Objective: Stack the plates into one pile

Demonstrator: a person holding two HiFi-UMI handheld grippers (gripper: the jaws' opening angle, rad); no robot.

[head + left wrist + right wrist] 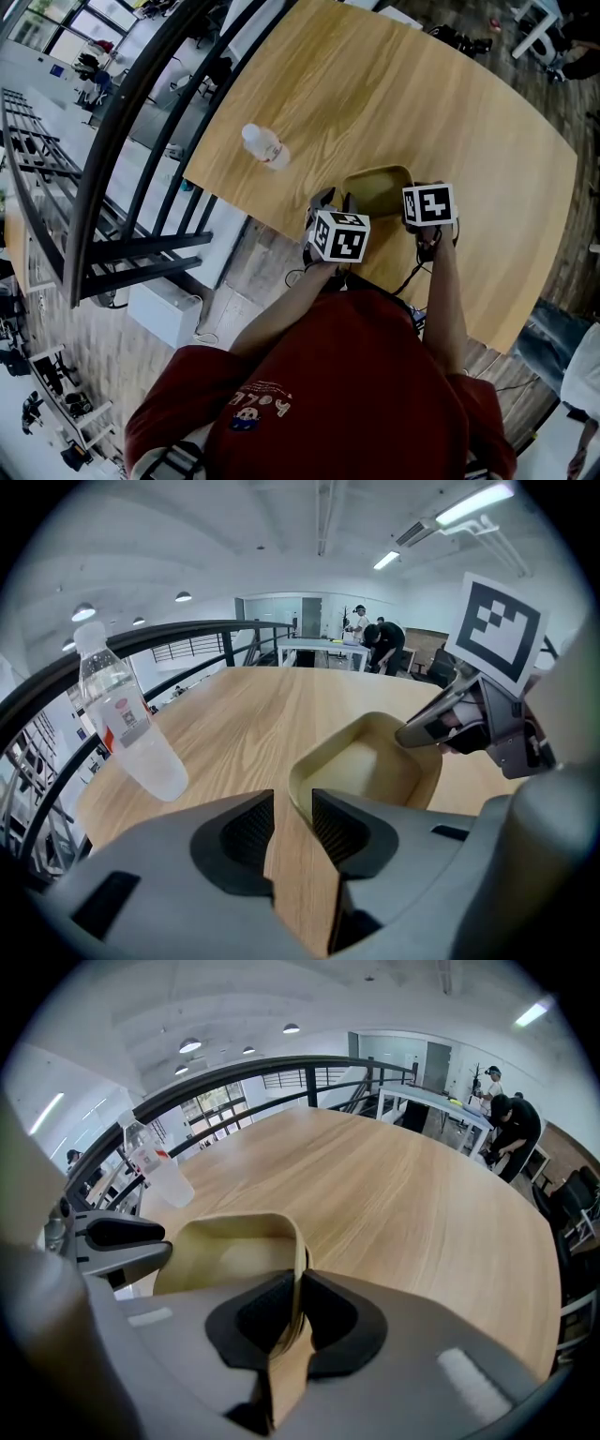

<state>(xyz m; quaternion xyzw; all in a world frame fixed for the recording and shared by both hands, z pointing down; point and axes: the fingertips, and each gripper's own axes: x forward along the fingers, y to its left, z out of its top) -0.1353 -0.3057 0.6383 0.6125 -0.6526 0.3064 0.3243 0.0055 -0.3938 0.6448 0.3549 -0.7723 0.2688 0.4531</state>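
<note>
Head view: yellow plate (377, 187) sits at table's (450, 122) near edge. Left gripper view: left gripper (292, 829) jaws apart, nothing between; plate's corner just beside. Right gripper view: right gripper (298, 1312) clamps plate's rim.

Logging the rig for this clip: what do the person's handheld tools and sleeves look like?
Both tools are grey moulded bodies, the left tool and right tool each ending in two black textured pads. Each carries a white cube with black square markers: left cube, right cube. The person wears a red short-sleeved shirt.
</note>
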